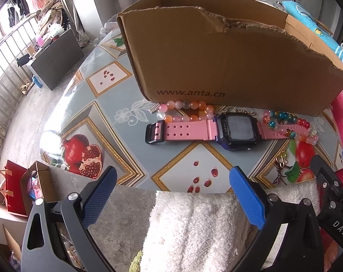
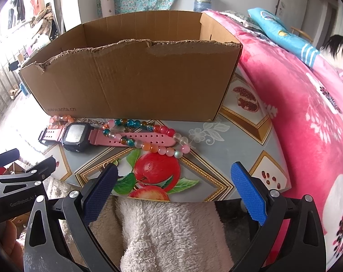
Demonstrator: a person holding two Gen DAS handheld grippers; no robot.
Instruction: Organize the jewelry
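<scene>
Left wrist view: left gripper (image 1: pixel 172 195) and right gripper (image 2: pixel 174 191) spread blue knurled pads above fluffy white cloth (image 2: pixel 171 229). Beyond, on glossy fruit-print table (image 2: pixel 216 163), pink rubber-strapped watch (image 1: pixel 216 130) lies between round-bead bracelets (image 2: pixel 148 136), before torn corrugated box (image 1: pixel 228 63).

Pink watch (image 2: pixel 85 136) and beads (image 2: pixel 148 133) lie before cardboard box (image 2: pixel 135 83).

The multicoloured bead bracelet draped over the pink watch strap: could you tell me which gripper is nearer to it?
Right. The right gripper faces the multicoloured bead bracelet almost straight ahead; the left gripper sits off to its left, facing the watch.
</scene>
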